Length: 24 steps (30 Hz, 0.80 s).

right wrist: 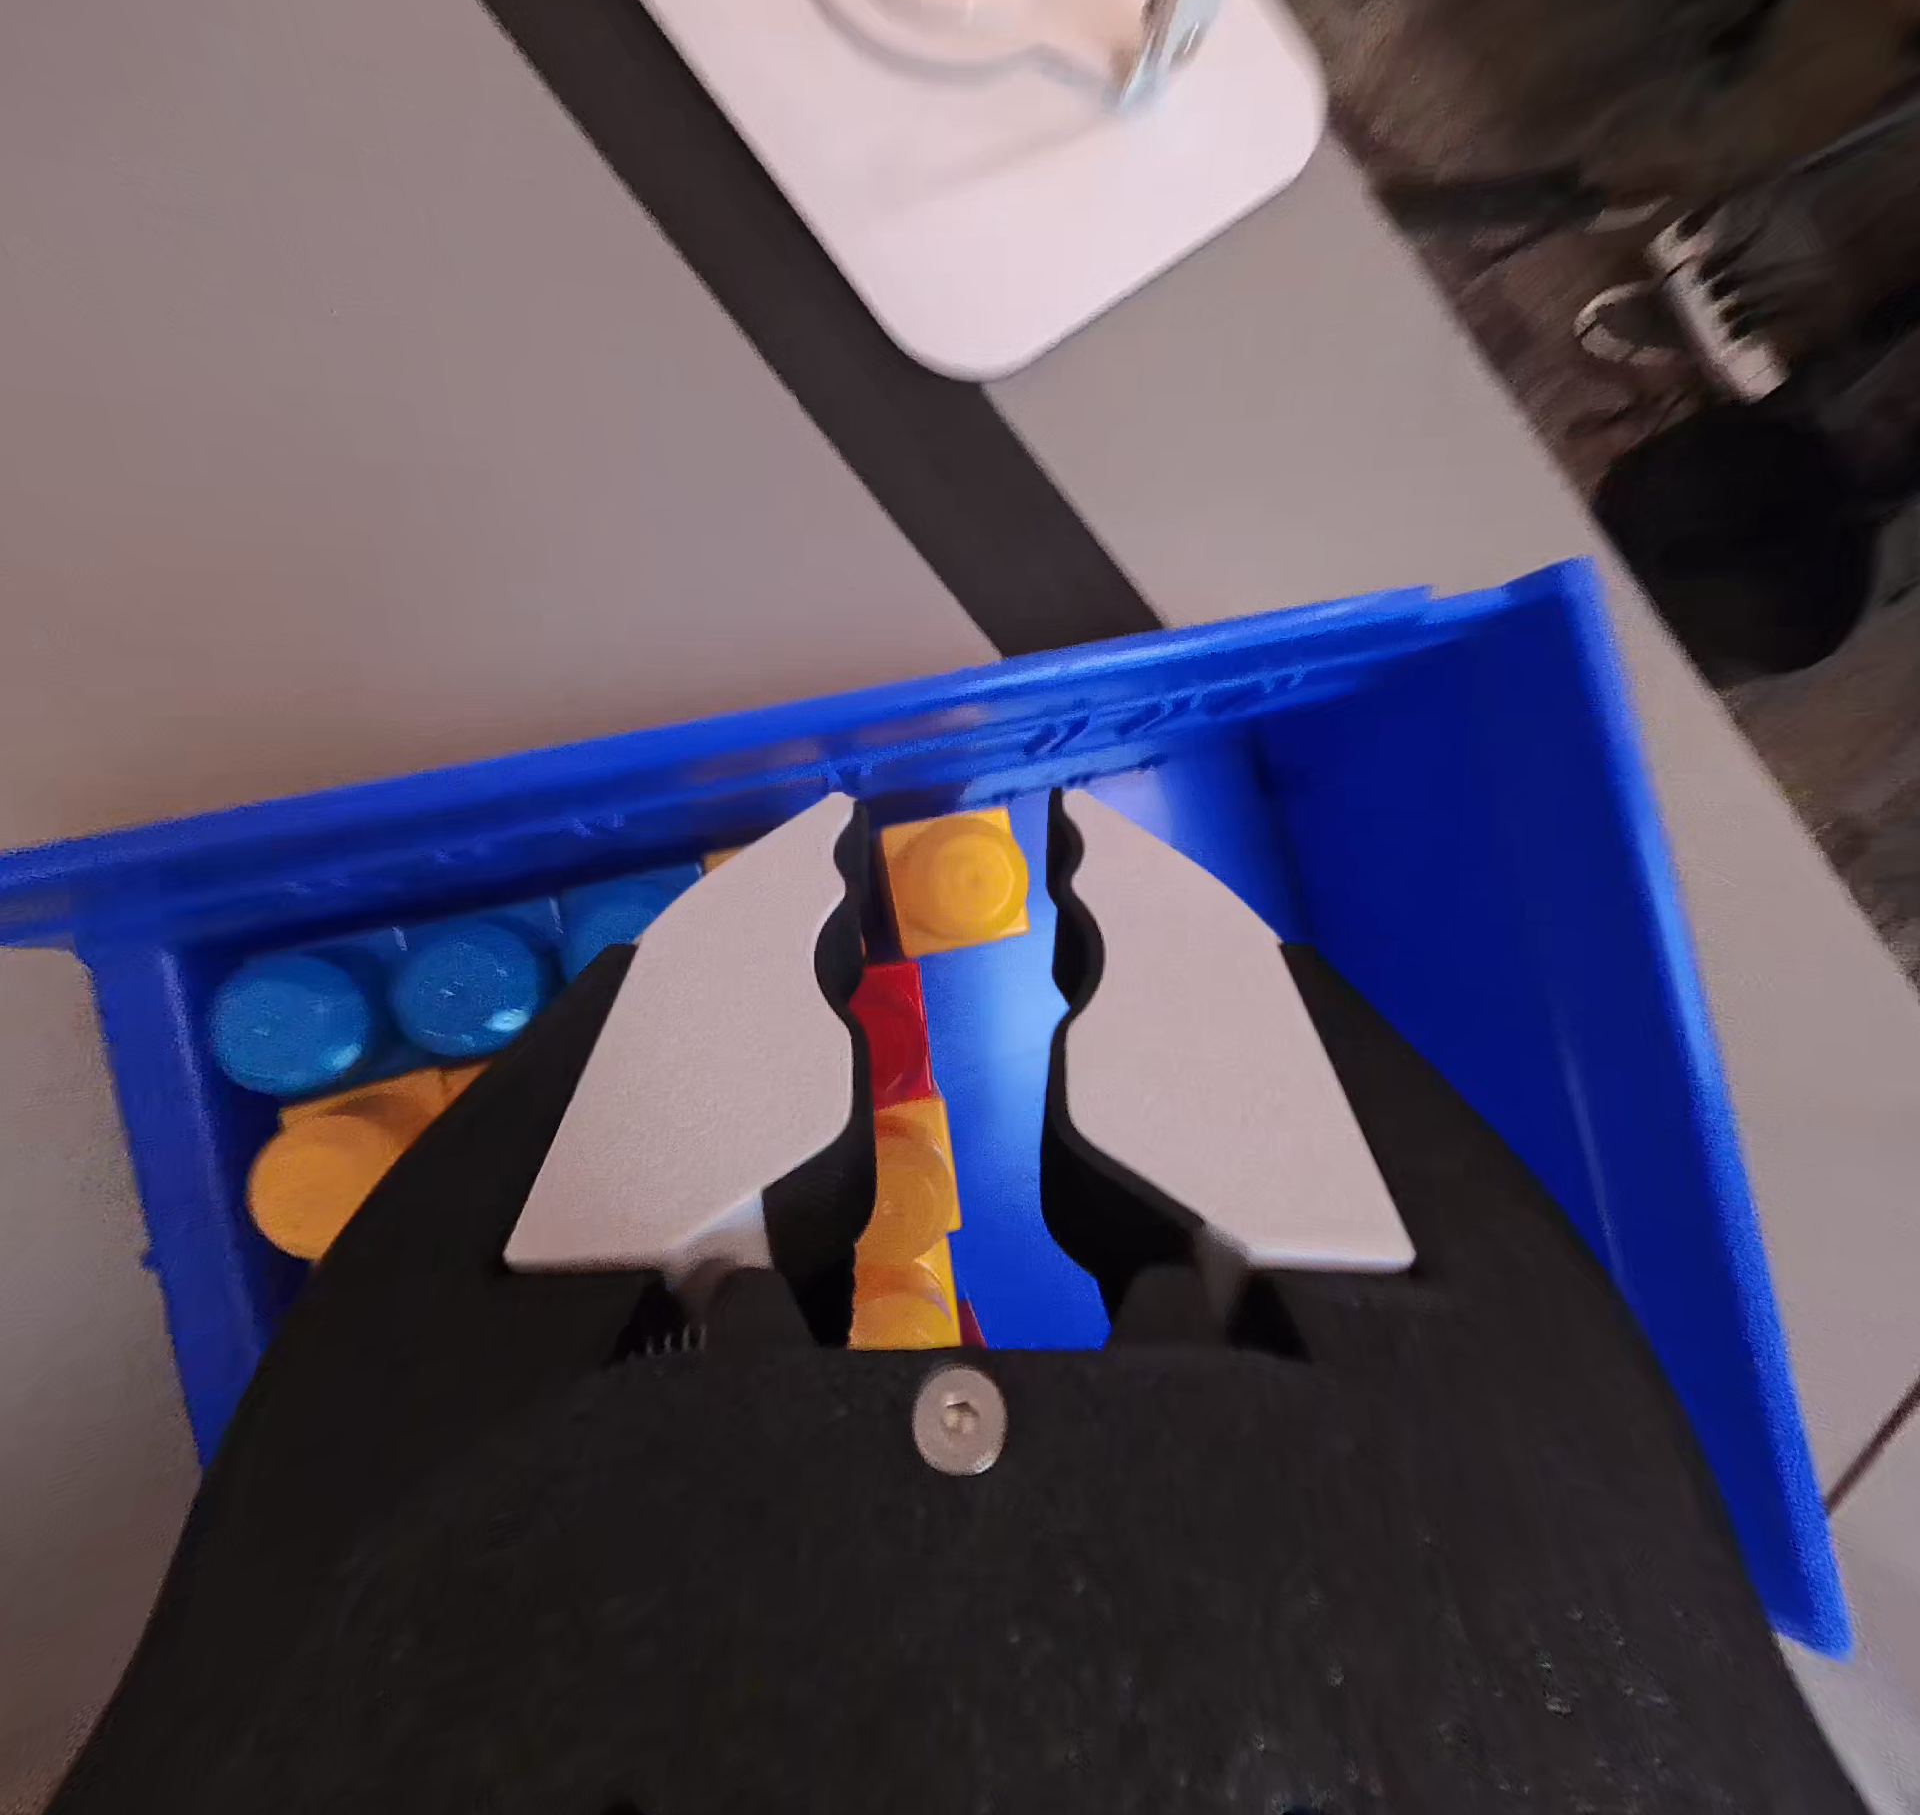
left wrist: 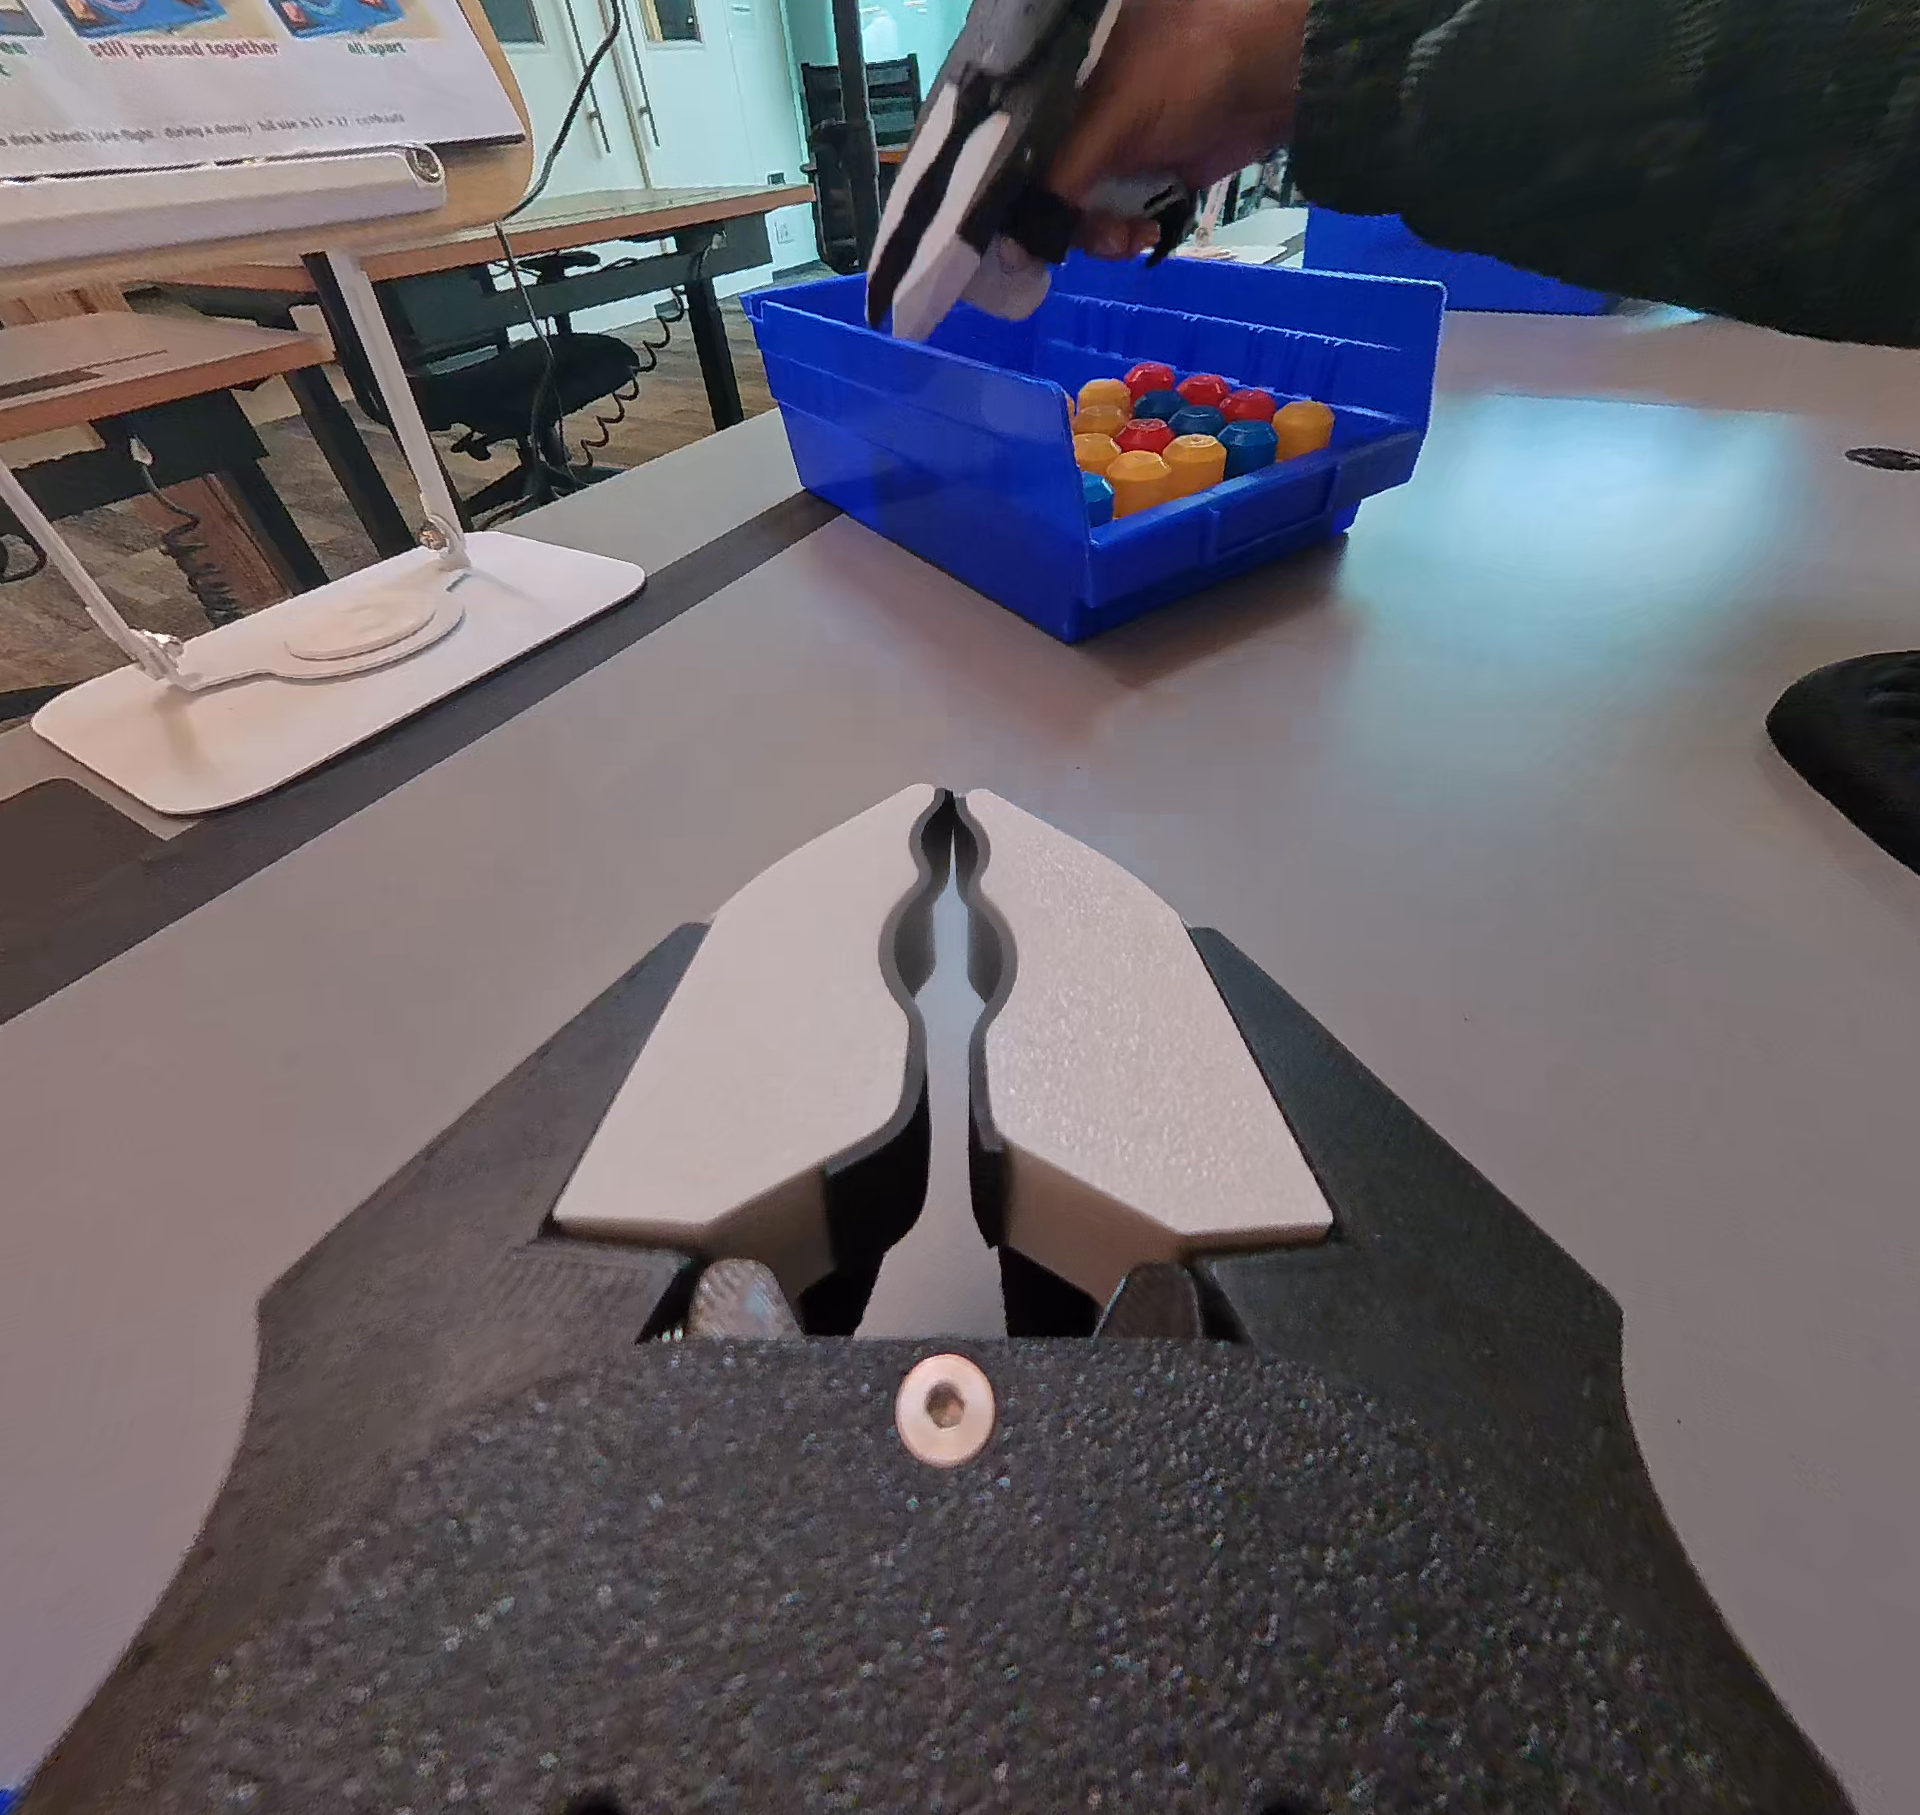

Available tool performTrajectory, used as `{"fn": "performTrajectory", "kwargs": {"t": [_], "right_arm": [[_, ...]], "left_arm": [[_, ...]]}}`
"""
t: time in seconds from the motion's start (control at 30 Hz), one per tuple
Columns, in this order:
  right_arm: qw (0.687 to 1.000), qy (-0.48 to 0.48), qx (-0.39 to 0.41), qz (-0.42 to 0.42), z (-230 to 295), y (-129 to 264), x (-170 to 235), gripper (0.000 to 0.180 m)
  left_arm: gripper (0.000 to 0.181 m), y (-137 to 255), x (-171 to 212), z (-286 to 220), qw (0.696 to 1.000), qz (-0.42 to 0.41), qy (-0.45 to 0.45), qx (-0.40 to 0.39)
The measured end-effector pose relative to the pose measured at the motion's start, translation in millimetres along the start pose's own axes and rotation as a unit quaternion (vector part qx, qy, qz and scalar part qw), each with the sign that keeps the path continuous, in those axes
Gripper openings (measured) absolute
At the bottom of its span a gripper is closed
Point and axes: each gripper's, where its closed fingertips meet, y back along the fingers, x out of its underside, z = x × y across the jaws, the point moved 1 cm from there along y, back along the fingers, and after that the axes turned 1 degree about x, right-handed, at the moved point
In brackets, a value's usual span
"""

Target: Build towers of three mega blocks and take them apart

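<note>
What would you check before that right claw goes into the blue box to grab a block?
1. Right gripper open: ok.
2. Right gripper empty: ok.
3. Right gripper above the blue bin: ok.
4. Yellow block lined up between the fingertips: ok.
5. Fingers clear of the neighbouring blocks: cannot tell.
6. Left gripper out of the way, shut over the table: ok.

Bright, even daylight fills both views; a pale glare patch sits on the grey table [left wrist: 1590, 477]; wide-angle bending curves the edges; the right wrist view is motion-blurred, the blue bin [right wrist: 1507, 934] smeared.
</note>
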Motion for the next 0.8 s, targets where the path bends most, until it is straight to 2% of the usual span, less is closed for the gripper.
{"fn": "performTrajectory", "kwargs": {"t": [0.13, 0.27, 0.4, 0.43, 0.47, 0.5, 0.57, 0.63, 0.7, 0.8], "right_arm": [[0.987, -0.02, 0.037, -0.157, 28.3, 54.4, -48.2, 0.033], [0.943, -0.069, 0.047, -0.323, 98.0, 115.6, -86.6, 0.034], [0.911, -0.089, 0.017, -0.401, 183.5, 142.8, -90.9, 0.031], [0.909, -0.089, 0.012, -0.407, 201.5, 142.9, -87.7, 0.027], [0.909, -0.087, 0.013, -0.408, 215.7, 141.3, -83.0, 0.015], [0.908, -0.086, 0.011, -0.411, 227.6, 139.2, -78.0, 0.003], [0.908, -0.087, -0.003, -0.411, 243.0, 130.7, -68.1, 0.0], [0.911, -0.095, -0.004, -0.402, 244.4, 118.8, -57.3, 0.0], [0.908, -0.111, -0.03, -0.403, 245.4, 113.2, -52.6, 0.0], [0.902, -0.118, -0.049, -0.413, 242.9, 114.3, -51.5, 0.001]], "left_arm": [[0.0, 0.2, -2.6, -1.5, 1.0, -0.003, -0.003, 0.0], [0.0, 3.4, -10.4, 0.2, 1.0, -0.014, -0.004, -0.009], [0.0, 17.6, -32.6, 5.9, 0.999, -0.03, -0.015, -0.022], [0.0, 26.1, -44.1, 10.4, 0.998, -0.035, -0.031, -0.034], [0.0, 36.7, -56.2, 15.8, 0.997, -0.031, -0.048, -0.046], [0.0, 49.5, -67.4, 22.7, 0.996, -0.016, -0.07, -0.061], [0.0, 82.2, -87.9, 45.8, 0.987, 0.016, -0.111, -0.114], [0.0, 112.7, -92.6, 63.0, 0.984, 0.074, -0.119, -0.11], [0.005, 142.7, -87.7, 89.2, 0.972, 0.145, -0.141, -0.118], [0.015, 186.6, -47.3, 130.9, 0.92, 0.317, -0.209, -0.093]]}}
